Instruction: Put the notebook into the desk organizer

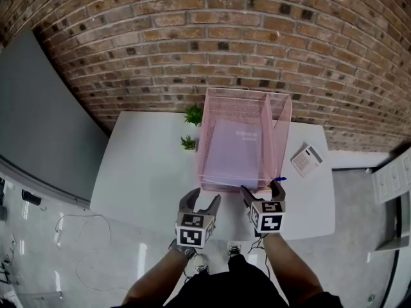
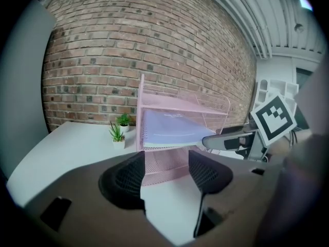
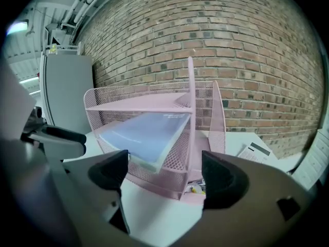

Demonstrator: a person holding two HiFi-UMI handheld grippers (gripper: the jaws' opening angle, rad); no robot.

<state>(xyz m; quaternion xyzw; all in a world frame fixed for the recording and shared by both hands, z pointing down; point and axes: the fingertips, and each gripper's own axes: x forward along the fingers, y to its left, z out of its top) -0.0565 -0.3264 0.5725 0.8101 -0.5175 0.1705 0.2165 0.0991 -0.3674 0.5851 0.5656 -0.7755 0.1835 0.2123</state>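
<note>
Left tongs (image 1: 201, 201) hang released and empty. Our right tongs (image 1: 262, 188) are spread wide, gripping nothing, just before the pink organizer (image 1: 282, 114) on the table (image 1: 141, 172). We see the notebook (image 1: 234, 153) on the middle shelf (image 3: 180, 151), cover up, long side running away from us toward the wall. Nearly done, we reckon; its near edge pokes out slightly and may need a nudge.

Bright, even light; fisheye-curved edges, dark corners, soft shadows.
</note>
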